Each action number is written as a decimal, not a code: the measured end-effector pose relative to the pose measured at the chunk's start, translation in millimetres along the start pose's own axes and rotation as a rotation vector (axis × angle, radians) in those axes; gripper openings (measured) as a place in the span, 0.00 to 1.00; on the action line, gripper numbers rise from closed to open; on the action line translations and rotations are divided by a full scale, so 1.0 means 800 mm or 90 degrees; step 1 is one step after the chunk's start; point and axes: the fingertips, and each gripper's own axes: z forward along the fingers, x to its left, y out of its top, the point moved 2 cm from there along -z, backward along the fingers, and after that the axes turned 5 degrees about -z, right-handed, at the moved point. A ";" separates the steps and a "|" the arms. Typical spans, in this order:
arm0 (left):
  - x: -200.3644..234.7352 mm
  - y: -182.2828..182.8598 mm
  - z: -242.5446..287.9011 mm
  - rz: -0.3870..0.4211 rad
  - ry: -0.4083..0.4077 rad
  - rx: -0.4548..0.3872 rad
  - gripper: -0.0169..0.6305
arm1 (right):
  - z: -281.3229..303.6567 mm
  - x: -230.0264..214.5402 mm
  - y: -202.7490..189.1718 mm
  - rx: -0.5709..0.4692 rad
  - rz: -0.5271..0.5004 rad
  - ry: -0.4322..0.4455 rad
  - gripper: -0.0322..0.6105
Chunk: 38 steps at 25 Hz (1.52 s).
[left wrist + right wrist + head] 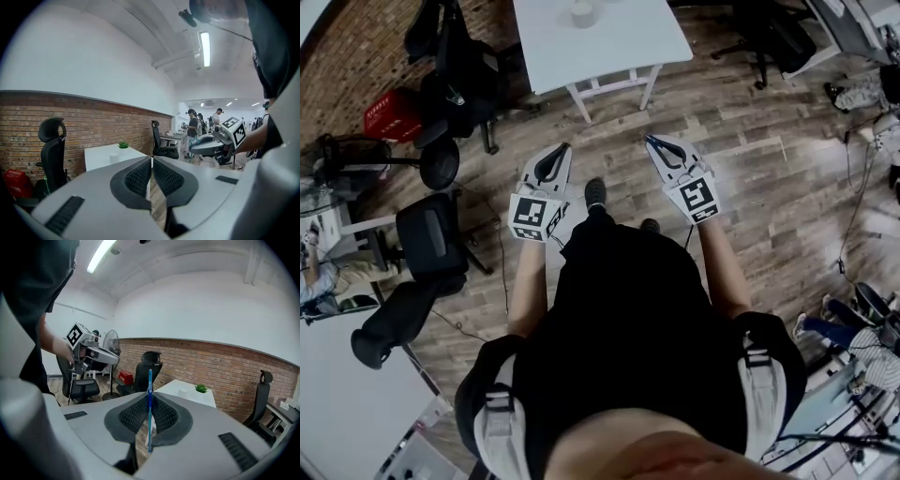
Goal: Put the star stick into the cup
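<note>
A thin blue star stick [149, 399] stands upright between the pads of my right gripper [149, 405], which is shut on it; no star end shows. In the head view the stick's blue tip [652, 142] pokes out at that gripper's nose [651, 141]. My left gripper [563, 148] is held beside it, its jaws shut [152, 161] with nothing between them. The white cup [583, 13] stands on the white table [619, 47] ahead of me, well beyond both grippers. It also shows in both gripper views as the same small cup [114, 157] [183, 392].
A small green plant [201, 388] sits on the table near the brick wall. Black office chairs [431, 234], a floor fan [439, 164] and a red crate [392, 114] stand at my left. Cables and other people [193, 126] are at the right. Wood floor lies between me and the table.
</note>
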 end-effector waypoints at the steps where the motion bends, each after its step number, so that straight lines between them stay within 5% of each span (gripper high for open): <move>1: 0.004 0.002 0.004 -0.001 -0.004 -0.002 0.07 | 0.002 -0.003 0.000 0.003 0.000 -0.003 0.07; 15: 0.064 0.014 0.049 0.005 -0.057 -0.003 0.07 | 0.051 -0.037 0.009 0.024 0.010 -0.062 0.07; 38: 0.187 0.014 0.037 0.020 -0.098 0.005 0.07 | 0.157 0.000 0.042 0.040 0.024 -0.106 0.07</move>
